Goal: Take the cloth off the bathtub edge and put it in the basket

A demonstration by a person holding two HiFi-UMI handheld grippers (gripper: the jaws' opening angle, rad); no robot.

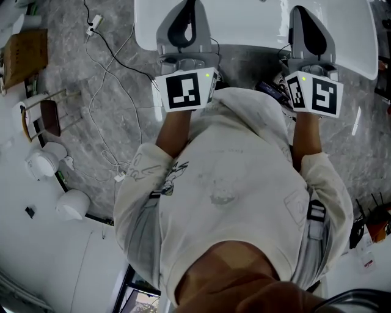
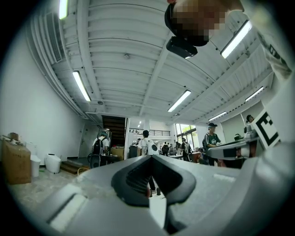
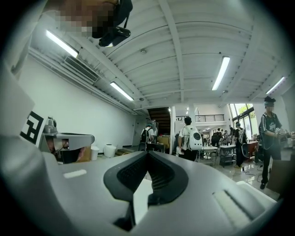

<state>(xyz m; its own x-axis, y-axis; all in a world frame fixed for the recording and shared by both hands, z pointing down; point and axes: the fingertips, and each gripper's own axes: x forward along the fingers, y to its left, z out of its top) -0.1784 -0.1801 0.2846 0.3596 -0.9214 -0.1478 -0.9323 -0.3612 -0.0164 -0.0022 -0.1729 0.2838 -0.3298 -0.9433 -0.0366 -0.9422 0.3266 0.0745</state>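
The left gripper (image 1: 185, 18) is holding its jaws together with nothing between them; in the left gripper view its dark pads (image 2: 133, 179) are meeting at the tip. The right gripper (image 1: 308, 27) is also keeping its jaws closed and empty.

In the head view both are pointing toward 12 o'clock, over the white bathtub edge (image 1: 244, 24), which the top border is cutting off. The cloth is showing on no visible part of that edge, and the basket is appearing in no view.

At 6 o'clock of each gripper, its marker cube (image 1: 185, 90) is covering the hand. The person's pale hooded top (image 1: 238, 183) is hiding the floor beneath.

Toward 9 o'clock, white cables (image 1: 116, 79) are trailing across the grey floor (image 1: 122, 134).

Both gripper views are looking into a hall with distant people (image 3: 190, 138) too small to make out.
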